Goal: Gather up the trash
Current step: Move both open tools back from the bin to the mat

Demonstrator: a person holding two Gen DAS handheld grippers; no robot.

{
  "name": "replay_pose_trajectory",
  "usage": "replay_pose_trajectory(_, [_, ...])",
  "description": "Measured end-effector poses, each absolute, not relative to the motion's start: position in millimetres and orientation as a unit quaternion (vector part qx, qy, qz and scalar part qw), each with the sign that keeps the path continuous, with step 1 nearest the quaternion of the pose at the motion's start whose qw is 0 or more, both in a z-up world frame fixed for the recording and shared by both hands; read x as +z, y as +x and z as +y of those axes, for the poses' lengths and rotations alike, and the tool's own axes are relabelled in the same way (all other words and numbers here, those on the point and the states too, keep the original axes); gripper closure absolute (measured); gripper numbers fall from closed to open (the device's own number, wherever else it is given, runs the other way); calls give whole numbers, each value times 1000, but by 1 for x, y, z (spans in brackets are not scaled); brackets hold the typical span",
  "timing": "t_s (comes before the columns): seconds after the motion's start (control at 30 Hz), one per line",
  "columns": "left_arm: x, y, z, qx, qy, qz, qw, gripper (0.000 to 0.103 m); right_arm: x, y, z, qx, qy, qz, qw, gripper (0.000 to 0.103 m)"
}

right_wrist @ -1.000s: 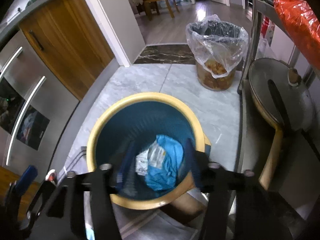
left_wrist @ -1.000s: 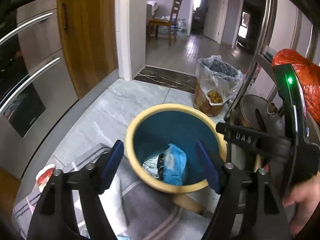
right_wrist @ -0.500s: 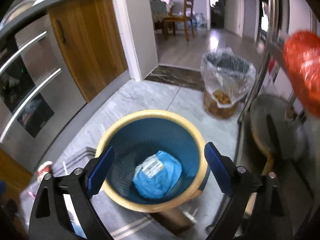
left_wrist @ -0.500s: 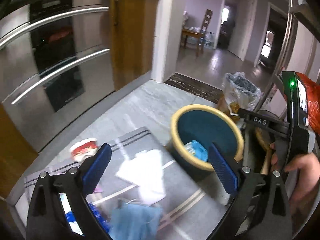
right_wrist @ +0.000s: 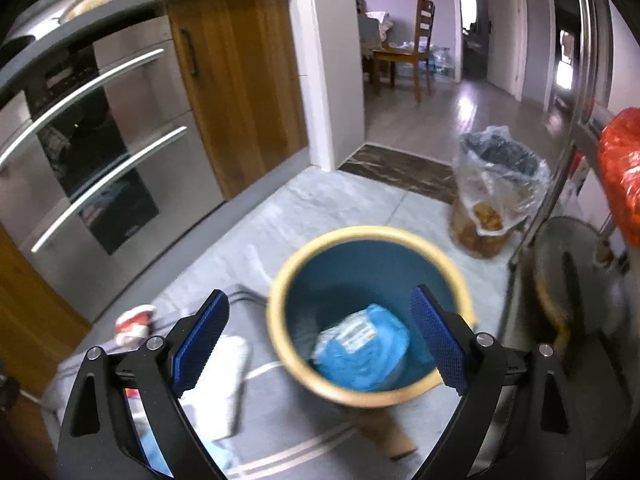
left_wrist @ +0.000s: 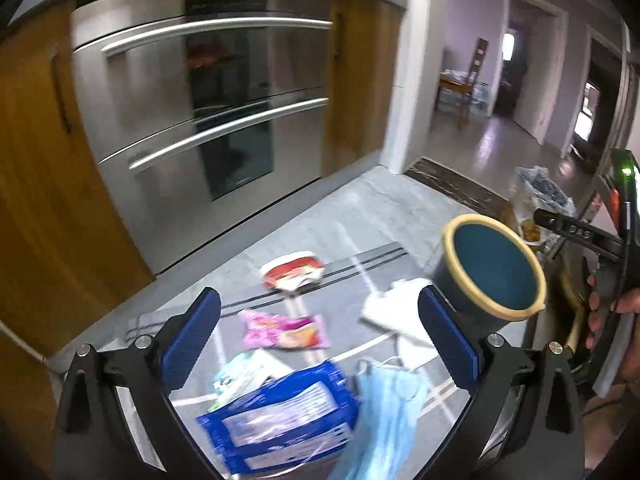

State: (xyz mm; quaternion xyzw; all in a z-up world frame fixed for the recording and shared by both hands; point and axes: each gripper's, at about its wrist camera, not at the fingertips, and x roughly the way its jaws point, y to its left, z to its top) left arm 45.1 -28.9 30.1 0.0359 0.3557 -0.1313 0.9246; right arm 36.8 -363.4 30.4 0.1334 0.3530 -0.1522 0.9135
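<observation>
Left wrist view, left to right. Wooden cabinet (left_wrist: 36, 184): far left. Steel oven (left_wrist: 208, 120): two bar handles, set between wooden panels. Grey striped mat (left_wrist: 348, 276): on the tile floor, bearing loose trash. Left gripper (left_wrist: 320, 340): jaws spread wide, nothing between the pads, held above the mat. Red-and-white wrapper (left_wrist: 294, 274): at the mat's far edge. Pink wrapper (left_wrist: 282, 330): mid-mat, between the fingers as seen. Blue-and-white packet (left_wrist: 280, 412): nearest the camera, blurred. Light blue face mask (left_wrist: 380, 412): just beside the packet, on its right. White tissue (left_wrist: 400, 316): beside the bin. Bin (left_wrist: 494, 266): blue with a yellow rim, at the mat's right end. A hand (left_wrist: 608, 312): far right, around the other gripper's handle.

Right wrist view, left to right. Right gripper (right_wrist: 320, 344): released, jaws wide apart, empty, above the bin. Blue wrapper (right_wrist: 362, 350): lying inside the bin. Clear-bagged waste pail (right_wrist: 494, 192): on the floor beyond. Pan (right_wrist: 576, 272): on a low shelf, right. Orange bag (right_wrist: 622, 172): far right edge.
</observation>
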Motion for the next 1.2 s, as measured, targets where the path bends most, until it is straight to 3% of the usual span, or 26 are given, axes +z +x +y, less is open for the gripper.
replay_pose_trajectory(0.47, [-2,45,46,-59,-10,392,918,6,13,67,-305,-86,106,383,914,11])
replay_pose_trajectory(1.2, [-55,191,-17,-96,-15,451,887,6,-36,114,-314,-51,122,454,881,11])
